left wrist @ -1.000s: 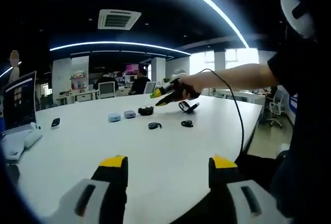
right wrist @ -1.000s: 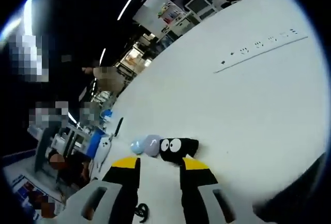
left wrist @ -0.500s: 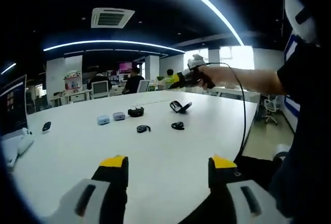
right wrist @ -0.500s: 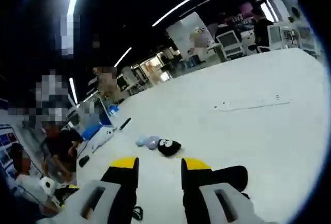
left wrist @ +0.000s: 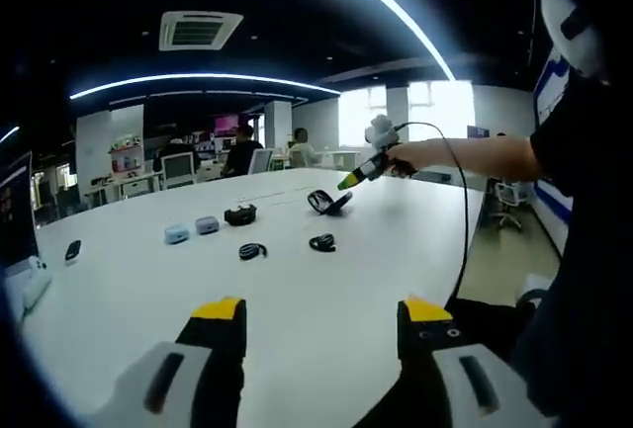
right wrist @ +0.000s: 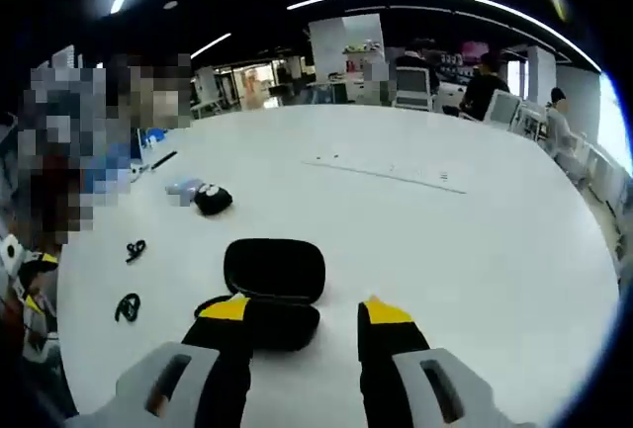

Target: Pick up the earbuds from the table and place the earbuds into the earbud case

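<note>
Right gripper view puts the open earbud case (right wrist: pixel 274 280) just ahead of your spread, empty right gripper (right wrist: pixel 307 311); the earbuds (right wrist: pixel 127 307) lie off to its left, nearer than your spread left gripper (left wrist: pixel 318 311).

White table (right wrist: pixel 475 240), black earbud case (right wrist: pixel 274 270), black earbuds (right wrist: pixel 127 307), yellow-tipped black fingers (right wrist: pixel 229 311).

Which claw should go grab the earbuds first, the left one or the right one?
Probably the left claw: it's open, facing both earbuds. The right claw hovers over the open black case, earbuds well off to its side.
</note>
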{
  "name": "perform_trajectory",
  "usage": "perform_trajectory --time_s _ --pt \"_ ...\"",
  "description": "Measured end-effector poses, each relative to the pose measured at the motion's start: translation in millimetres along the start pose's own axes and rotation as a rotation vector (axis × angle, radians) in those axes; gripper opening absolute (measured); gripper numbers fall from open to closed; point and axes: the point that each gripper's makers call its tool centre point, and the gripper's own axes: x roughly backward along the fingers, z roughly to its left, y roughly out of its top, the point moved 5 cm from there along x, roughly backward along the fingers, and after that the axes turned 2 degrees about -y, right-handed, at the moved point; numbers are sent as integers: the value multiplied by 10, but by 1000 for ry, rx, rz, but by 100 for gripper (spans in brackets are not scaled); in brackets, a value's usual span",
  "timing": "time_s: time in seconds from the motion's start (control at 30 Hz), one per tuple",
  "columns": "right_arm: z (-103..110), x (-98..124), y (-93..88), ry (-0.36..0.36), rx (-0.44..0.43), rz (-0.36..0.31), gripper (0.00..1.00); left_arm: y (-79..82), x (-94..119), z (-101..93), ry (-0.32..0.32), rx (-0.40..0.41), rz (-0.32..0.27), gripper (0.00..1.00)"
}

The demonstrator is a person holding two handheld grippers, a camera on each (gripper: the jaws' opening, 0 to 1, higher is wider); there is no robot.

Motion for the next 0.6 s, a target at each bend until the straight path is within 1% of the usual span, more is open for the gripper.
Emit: perform_trajectory --time_s 0.07,0.17,0.37,0.4,0.53,0.6 --pt "-13 1 -56 6 -2 -12 40 -2 10 2 1 -1 3 63" --pt "-1 14 -141 13 -40 -42 40 -22 35 21 7 2 10 62" --pt "18 -10 -352 4 -45 -41 39 -61 43 30 7 7 24 62" --pt "1 22 -380 -14 -43 -45 38 -61 42 30 7 8 24 62" --pt "13 24 -379 -5 -50 -61 38 -62 32 16 4 11 24 62" --pt "16 18 -375 6 -31 -61 38 -64 30 9 3 10 25 62"
